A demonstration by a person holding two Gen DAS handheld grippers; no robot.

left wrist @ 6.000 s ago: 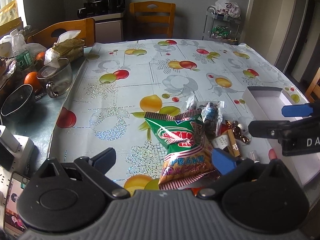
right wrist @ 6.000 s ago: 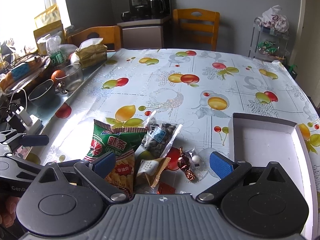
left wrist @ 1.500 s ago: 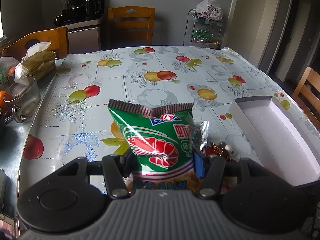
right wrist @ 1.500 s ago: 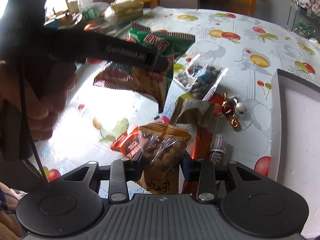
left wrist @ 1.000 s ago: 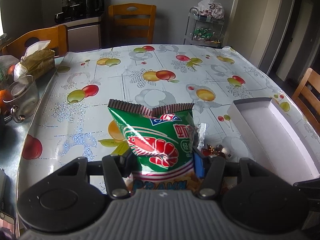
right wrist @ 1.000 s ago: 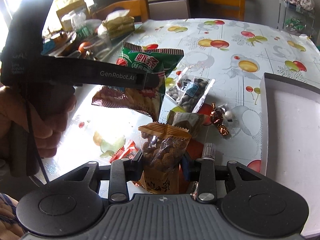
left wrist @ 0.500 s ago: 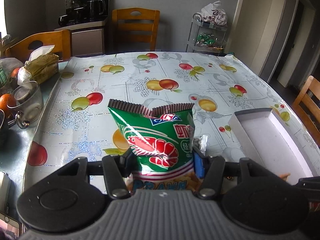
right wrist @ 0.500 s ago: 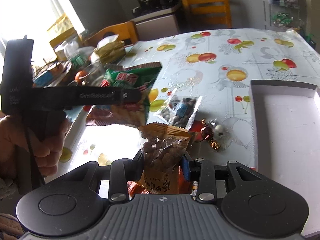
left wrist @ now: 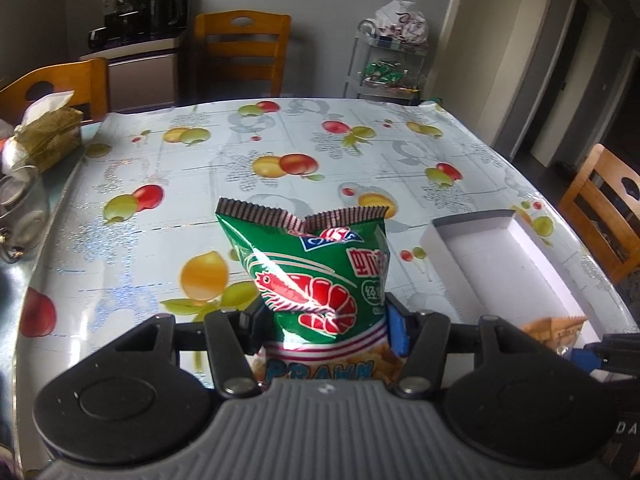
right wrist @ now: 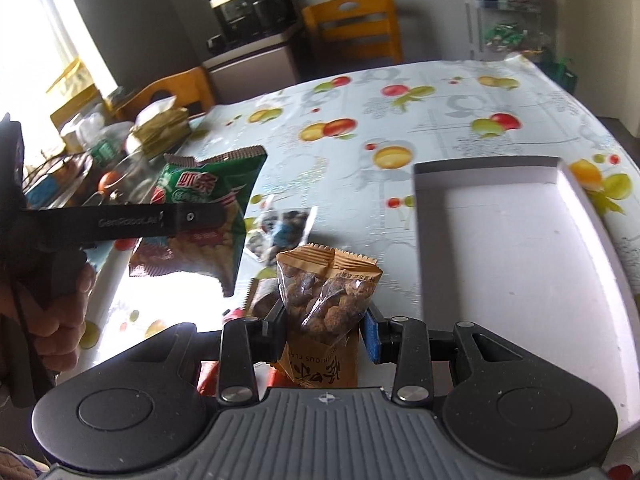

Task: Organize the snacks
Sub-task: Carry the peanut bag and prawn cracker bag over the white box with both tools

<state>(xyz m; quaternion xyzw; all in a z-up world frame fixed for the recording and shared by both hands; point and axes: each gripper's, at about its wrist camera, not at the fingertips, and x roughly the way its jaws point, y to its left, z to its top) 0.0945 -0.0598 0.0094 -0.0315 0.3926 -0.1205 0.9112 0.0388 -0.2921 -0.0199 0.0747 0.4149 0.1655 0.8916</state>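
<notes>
My left gripper [left wrist: 320, 320] is shut on a green prawn cracker bag [left wrist: 316, 264] and holds it upright above the table. The bag also shows in the right wrist view [right wrist: 204, 208], held in the air at the left. My right gripper [right wrist: 324, 320] is shut on an orange packet of coated nuts [right wrist: 328, 300], lifted just left of the white shallow box [right wrist: 520, 260]. That packet's top shows at the lower right of the left wrist view [left wrist: 554, 330]. The box [left wrist: 516, 264] lies empty at the right. A clear bag of dark candies [right wrist: 280, 232] lies on the table.
The table has a fruit-print cloth [left wrist: 280, 152]. A tissue pack [left wrist: 48, 136], a glass pot [left wrist: 20, 208] and other clutter sit along the left edge. Wooden chairs [left wrist: 244, 48] stand around the table. A wire rack [left wrist: 384, 68] stands by the far wall.
Both grippers have risen with their packets still held. The right gripper has moved toward the white box, which now fills more of its view.
</notes>
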